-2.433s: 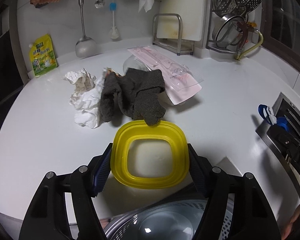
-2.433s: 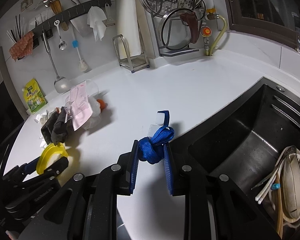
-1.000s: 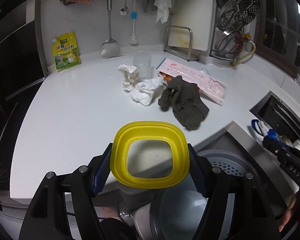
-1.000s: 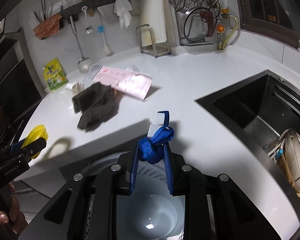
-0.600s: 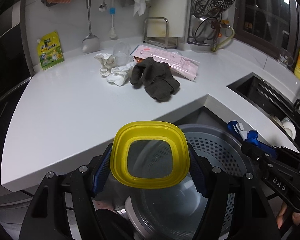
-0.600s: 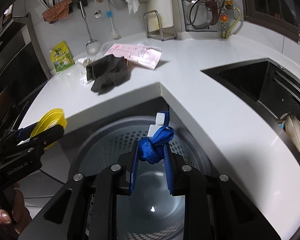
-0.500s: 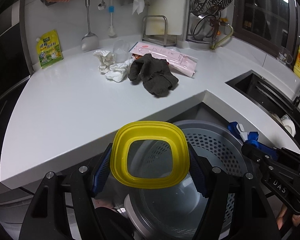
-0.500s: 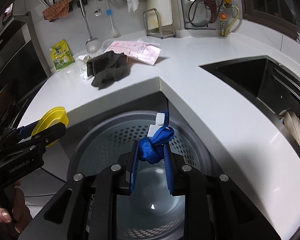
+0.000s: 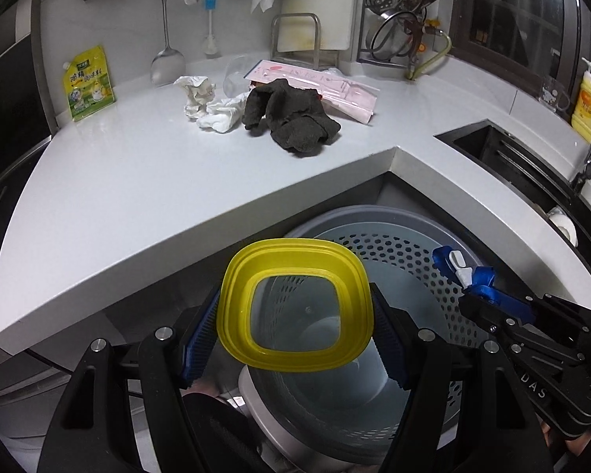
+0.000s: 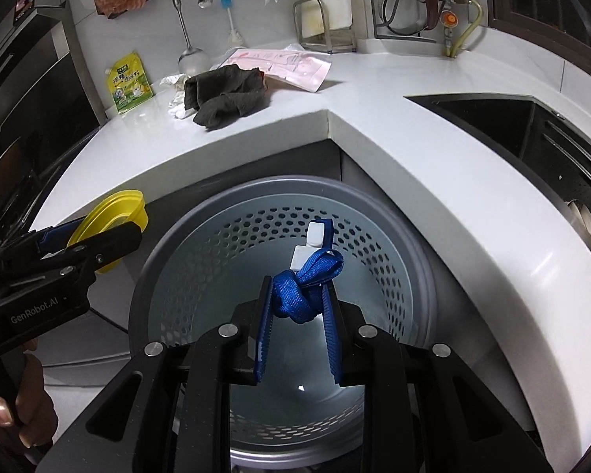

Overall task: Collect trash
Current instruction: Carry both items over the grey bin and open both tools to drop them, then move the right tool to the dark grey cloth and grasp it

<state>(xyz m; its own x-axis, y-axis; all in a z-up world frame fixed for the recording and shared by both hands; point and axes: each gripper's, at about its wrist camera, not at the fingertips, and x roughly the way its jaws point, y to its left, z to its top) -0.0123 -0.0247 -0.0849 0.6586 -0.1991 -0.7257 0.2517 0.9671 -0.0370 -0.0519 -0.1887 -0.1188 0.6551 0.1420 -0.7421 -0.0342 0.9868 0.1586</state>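
2 loads hang over the grey bin [image 10: 256, 213]: left gripper [image 9: 295, 339] clamps yellow lid [image 9: 295, 305], lower centre; right gripper [image 10: 297, 307] pinches blue strap [image 10: 301, 289], directly above the bin's middle.

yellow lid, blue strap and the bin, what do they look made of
Yellow lid: glossy plastic with a see-through centre, since the bin shows through it.
Blue strap: woven fabric webbing, knotted, with a white clip that is probably plastic.
Bin: matte grey moulded plastic, judging by its evenly perforated wall.
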